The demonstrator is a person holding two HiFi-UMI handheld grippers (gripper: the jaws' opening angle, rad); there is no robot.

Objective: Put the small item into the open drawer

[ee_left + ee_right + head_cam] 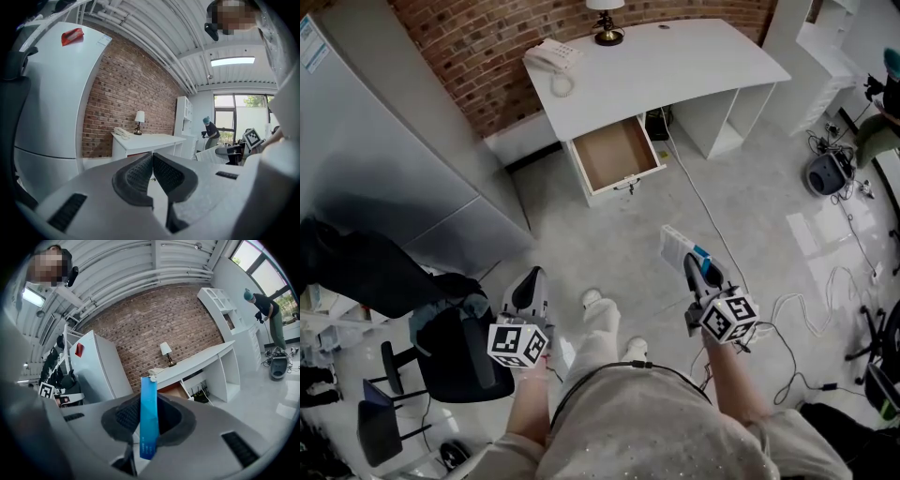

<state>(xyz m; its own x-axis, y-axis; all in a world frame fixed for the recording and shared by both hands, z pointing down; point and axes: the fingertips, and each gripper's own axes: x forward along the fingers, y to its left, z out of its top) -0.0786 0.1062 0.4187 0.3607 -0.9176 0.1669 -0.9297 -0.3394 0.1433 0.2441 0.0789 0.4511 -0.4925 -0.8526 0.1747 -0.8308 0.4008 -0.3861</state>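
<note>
Right tongs (149, 420) clamp the thin blue packet (149, 390) low down; we judge it light, flat, bendy. Left tongs (152, 159) rest together, empty.

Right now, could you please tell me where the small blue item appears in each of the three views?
Head view: the small blue item is right of centre, sticking forward from the right gripper.
Left gripper view: not in it.
Right gripper view: lower centre, upright, clamped between the jaws.
Shared landmark: the lamp on the white desk.
</note>
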